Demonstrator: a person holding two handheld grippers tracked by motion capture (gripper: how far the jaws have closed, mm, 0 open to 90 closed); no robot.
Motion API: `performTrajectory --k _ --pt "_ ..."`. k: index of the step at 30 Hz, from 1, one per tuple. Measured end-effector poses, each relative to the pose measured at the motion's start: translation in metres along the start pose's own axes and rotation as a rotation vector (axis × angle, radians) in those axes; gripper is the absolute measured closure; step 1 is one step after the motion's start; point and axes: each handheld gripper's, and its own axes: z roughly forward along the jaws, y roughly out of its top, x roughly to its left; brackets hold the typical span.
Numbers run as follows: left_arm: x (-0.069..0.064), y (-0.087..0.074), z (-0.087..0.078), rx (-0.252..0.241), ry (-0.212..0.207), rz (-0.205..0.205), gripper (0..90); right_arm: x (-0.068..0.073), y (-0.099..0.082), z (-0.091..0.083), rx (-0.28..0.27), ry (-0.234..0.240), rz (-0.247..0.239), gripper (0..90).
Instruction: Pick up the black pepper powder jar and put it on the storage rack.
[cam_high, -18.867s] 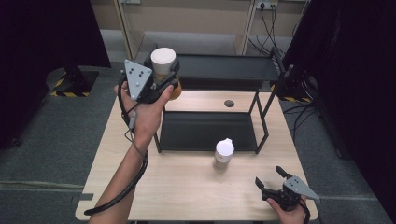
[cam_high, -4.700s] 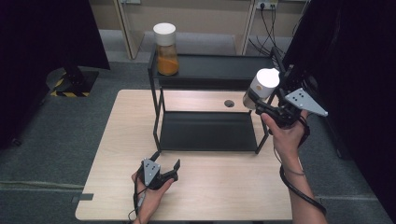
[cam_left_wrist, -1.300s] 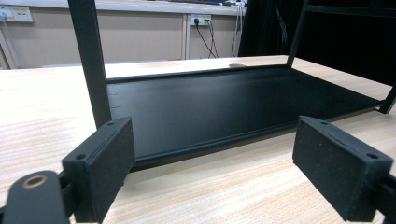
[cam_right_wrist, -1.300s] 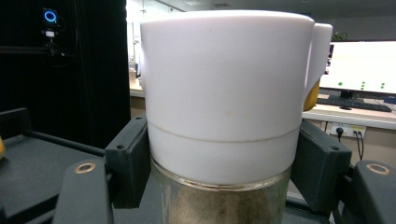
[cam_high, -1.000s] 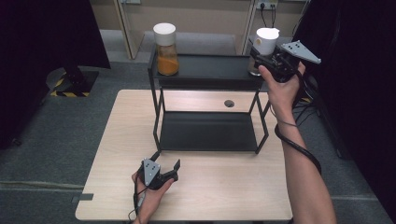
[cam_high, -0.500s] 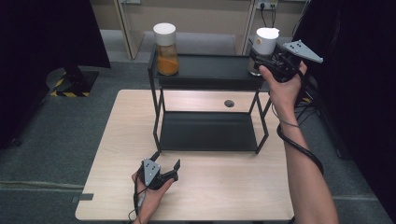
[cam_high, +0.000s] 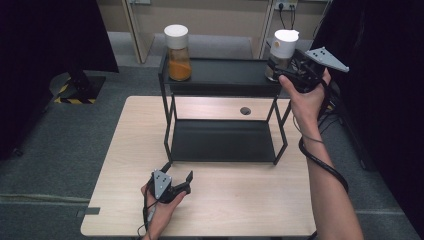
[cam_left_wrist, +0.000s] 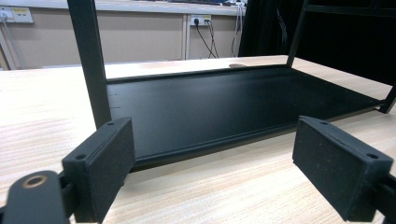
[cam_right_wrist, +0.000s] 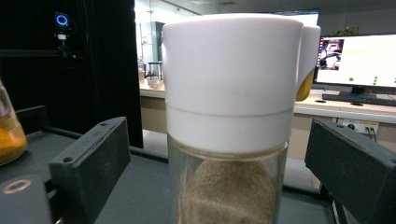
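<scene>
A black two-shelf rack (cam_high: 225, 75) stands on the wooden table (cam_high: 250, 200). At the right end of its top shelf stands a jar of brown powder with a white lid (cam_high: 283, 47). My right gripper (cam_high: 276, 74) reaches around it. In the right gripper view the jar (cam_right_wrist: 231, 116) stands between the pads (cam_right_wrist: 91, 163), with a gap on each side. The jaws have just been opening. My left gripper (cam_high: 177, 171) rests on the table's front part. It is open and empty (cam_left_wrist: 229, 182), facing the lower shelf (cam_left_wrist: 224, 107).
A jar of orange powder with a white lid (cam_high: 179, 52) stands at the left end of the top shelf, and its edge shows in the right gripper view (cam_right_wrist: 7, 135). The lower shelf (cam_high: 222, 140) is bare. A round cable hole (cam_high: 245, 110) lies behind the rack.
The right gripper's jaws have spread apart and let go of the brown-powder jar, which now stands by itself on the top shelf. The left gripper has stayed still.
</scene>
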Motion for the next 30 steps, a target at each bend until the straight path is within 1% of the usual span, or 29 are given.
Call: performTrajectory --k 4,10,18,25,30 --pt "0.0 0.0 0.0 0.0 0.001 0.0 12.6 -0.001 -0.001 -0.005 -0.007 0.007 -0.008 6.9" --pt "0.0 0.0 0.0 -0.001 0.001 -0.002 12.5 -0.001 -0.003 -0.013 -0.004 0.023 -0.013 6.6" --pt "0.0 0.0 0.0 -0.002 0.001 -0.002 12.5 0.002 -0.008 -0.023 -0.002 0.046 -0.027 6.4" --pt "0.0 0.0 0.0 -0.002 0.001 -0.004 12.5 0.005 -0.015 -0.03 0.004 0.057 -0.038 6.2" --pt "0.0 0.0 0.0 -0.002 0.001 -0.003 12.5 0.006 -0.022 -0.035 0.013 0.063 -0.056 6.1"
